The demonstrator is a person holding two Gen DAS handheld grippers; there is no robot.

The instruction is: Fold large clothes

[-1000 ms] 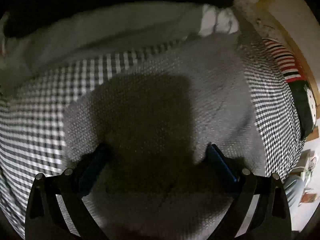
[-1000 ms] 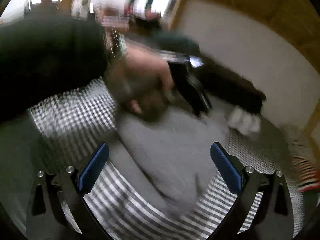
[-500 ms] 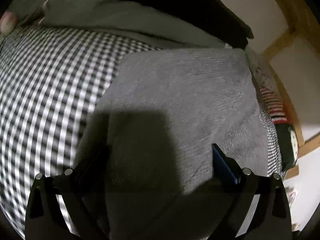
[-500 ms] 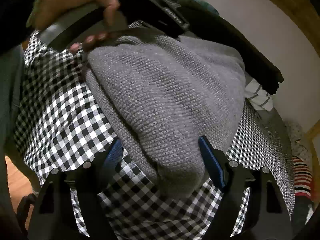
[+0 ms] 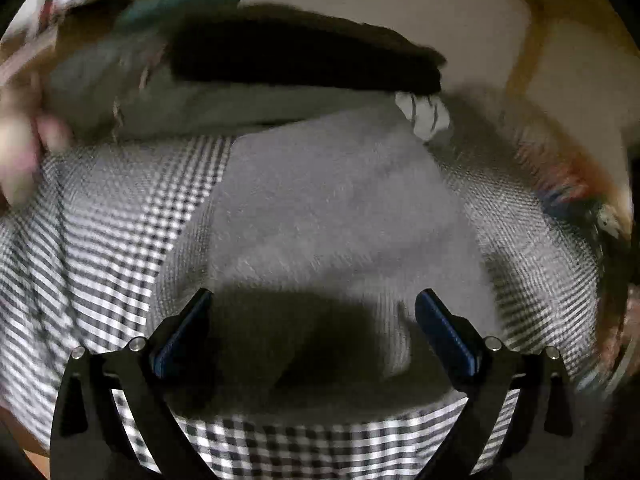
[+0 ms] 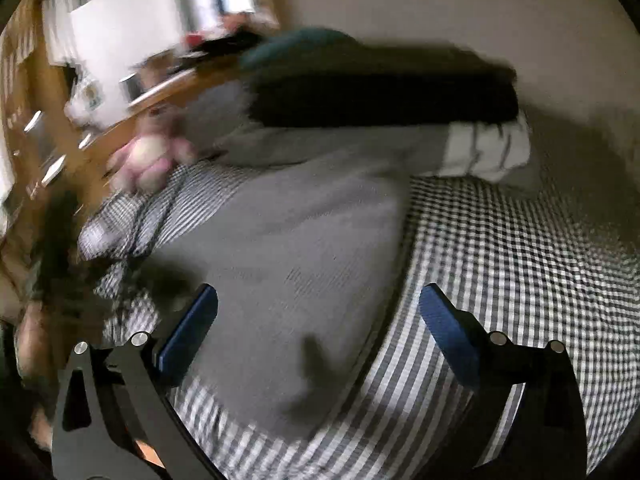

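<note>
A grey knitted sweater [image 5: 332, 208] lies folded on the black-and-white checked bed cover [image 5: 100, 248]. It also shows in the right wrist view [image 6: 288, 256] on the same cover [image 6: 520, 264]. My left gripper [image 5: 312, 328] is open and empty, held above the sweater's near edge. My right gripper [image 6: 320, 328] is open and empty, above the sweater's near right part. Both views are blurred by motion.
A pile of folded clothes, dark on top [image 5: 304, 60], grey below [image 5: 224, 104], lies at the back against the wall, with a white striped piece [image 6: 488, 148] beside it. A pink soft toy [image 6: 148, 160] sits at the left. Striped and dark items [image 5: 576, 188] lie at the right.
Both grippers have pulled back and up from the sweater; the right one has opened wider. The hand with the other gripper is gone from the right view. The sweater now lies flat.
</note>
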